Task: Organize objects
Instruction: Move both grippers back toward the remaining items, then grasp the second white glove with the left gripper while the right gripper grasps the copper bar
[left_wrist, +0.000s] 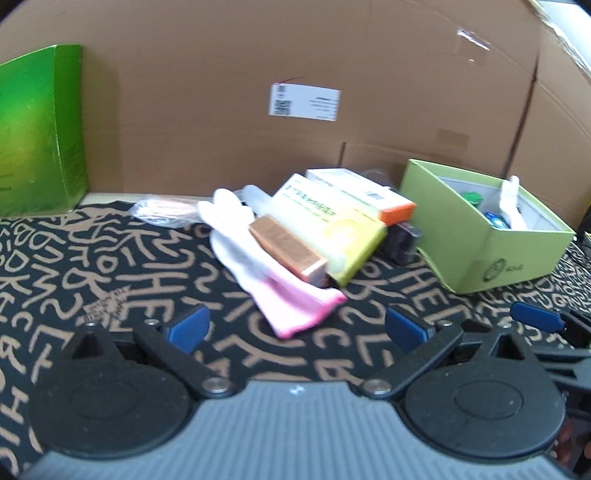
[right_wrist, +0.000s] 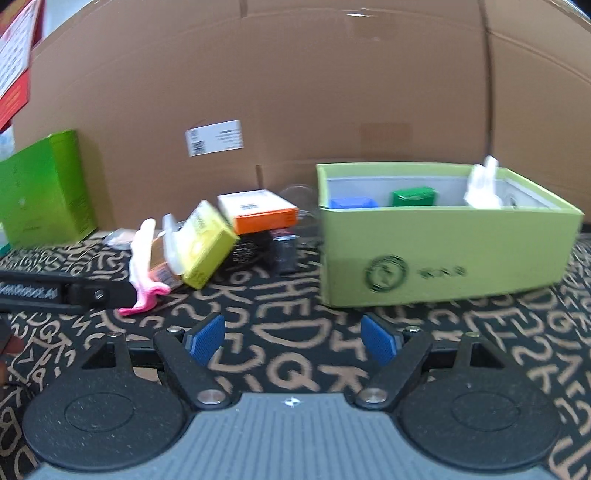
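- The left hand-held gripper (left_wrist: 297, 326) has its jaws spread wide with nothing between them; it hangs just short of the pile, low over the patterned table (left_wrist: 92, 258), probably lined up for a first pick.
- The right hand-held gripper (right_wrist: 293, 339) is likewise wide apart and empty, with the open bin (right_wrist: 443, 254) ahead of it and a little to the right, where things are most likely meant to go.
- The glove (left_wrist: 258, 254) lies nearest the left hand-held gripper, just ahead between its fingers. Its long axis runs from the pink cuff, close in, to the white fingertips farther off and to the left.
- The brown box (left_wrist: 286, 249) rests across the glove, its long axis slanting from near right to far left, with one end towards the gripper.
- The yellow box (left_wrist: 332, 225) leans tilted just beyond it, and the orange box (left_wrist: 364, 194) is stacked behind; the pile looks dumped, not arranged.
- The bin already holds a blue item (right_wrist: 352, 203), a green item (right_wrist: 413, 195) and something white, so I judge the sorting to be partly done.
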